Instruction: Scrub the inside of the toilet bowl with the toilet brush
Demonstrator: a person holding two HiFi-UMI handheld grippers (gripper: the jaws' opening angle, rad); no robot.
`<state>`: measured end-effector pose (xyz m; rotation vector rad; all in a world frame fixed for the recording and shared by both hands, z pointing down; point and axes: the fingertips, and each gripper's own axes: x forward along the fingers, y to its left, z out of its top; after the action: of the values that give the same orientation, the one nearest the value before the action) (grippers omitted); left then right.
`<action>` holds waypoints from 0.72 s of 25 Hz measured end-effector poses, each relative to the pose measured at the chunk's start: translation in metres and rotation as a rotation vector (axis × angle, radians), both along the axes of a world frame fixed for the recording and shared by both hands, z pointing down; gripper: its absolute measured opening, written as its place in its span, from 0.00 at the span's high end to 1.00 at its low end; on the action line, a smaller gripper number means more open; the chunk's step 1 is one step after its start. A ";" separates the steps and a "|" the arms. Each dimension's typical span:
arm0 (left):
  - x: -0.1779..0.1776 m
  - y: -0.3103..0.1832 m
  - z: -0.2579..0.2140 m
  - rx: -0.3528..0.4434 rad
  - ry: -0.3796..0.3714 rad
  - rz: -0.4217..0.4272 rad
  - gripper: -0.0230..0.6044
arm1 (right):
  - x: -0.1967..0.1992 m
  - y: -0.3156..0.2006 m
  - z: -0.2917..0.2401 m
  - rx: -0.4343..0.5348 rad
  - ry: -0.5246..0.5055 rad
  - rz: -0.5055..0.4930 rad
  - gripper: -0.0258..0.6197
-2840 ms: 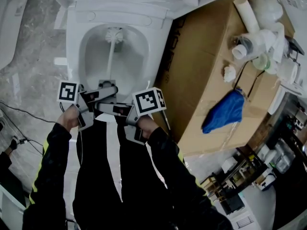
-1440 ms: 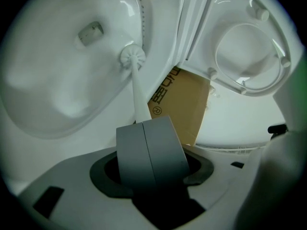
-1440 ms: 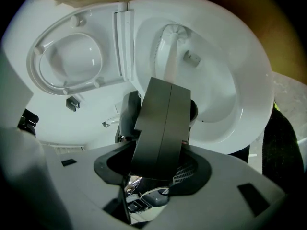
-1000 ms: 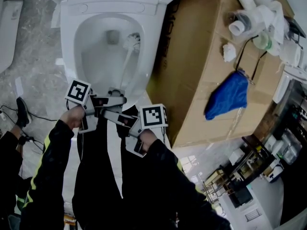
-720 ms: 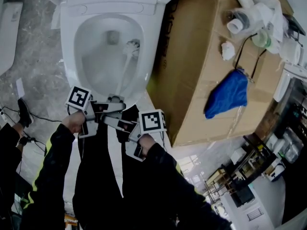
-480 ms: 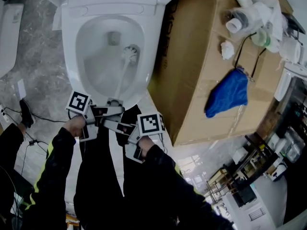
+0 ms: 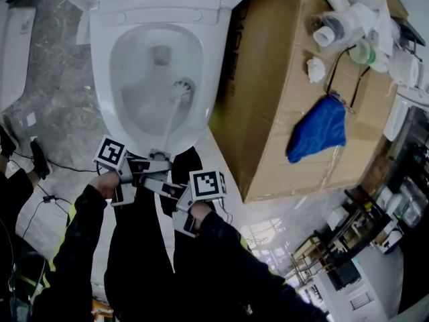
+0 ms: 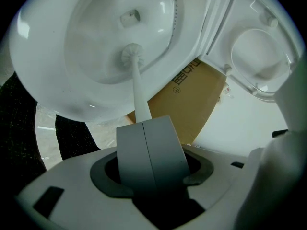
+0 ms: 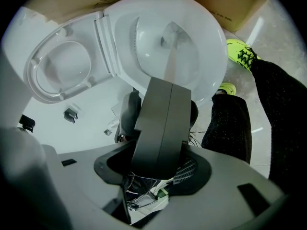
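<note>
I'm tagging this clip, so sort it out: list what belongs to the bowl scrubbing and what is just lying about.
In the job:
toilet bowl
toilet brush, head down inside the bowl
left gripper and right gripper, both shut on the brush handle

Lying about:
cardboard box beside the toilet
blue cloth, white wad and plastic pipe parts on top of the box

The toilet brush (image 7: pixel 181 87) has its head inside the toilet bowl (image 7: pixel 100 66) at eleven o'clock, handle slanting toward seven o'clock into the left gripper (image 7: pixel 161 162) and right gripper (image 7: pixel 153 182). At two o'clock, a cardboard box (image 7: pixel 268 113) carries a blue cloth (image 7: pixel 316 130).
</note>
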<state>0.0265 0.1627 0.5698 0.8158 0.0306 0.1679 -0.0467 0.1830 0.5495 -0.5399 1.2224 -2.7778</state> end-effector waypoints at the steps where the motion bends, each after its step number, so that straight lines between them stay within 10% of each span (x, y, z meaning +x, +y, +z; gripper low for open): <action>1: -0.001 0.002 -0.001 -0.006 -0.001 0.002 0.56 | -0.001 0.002 -0.001 -0.007 -0.001 0.003 0.63; 18: -0.040 0.027 -0.014 -0.093 -0.102 0.040 0.56 | -0.039 0.021 -0.022 -0.116 -0.081 0.058 0.63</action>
<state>-0.0138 0.1900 0.5560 0.7136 -0.0408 0.2437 -0.0852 0.2037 0.5273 -0.4572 1.0189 -2.8040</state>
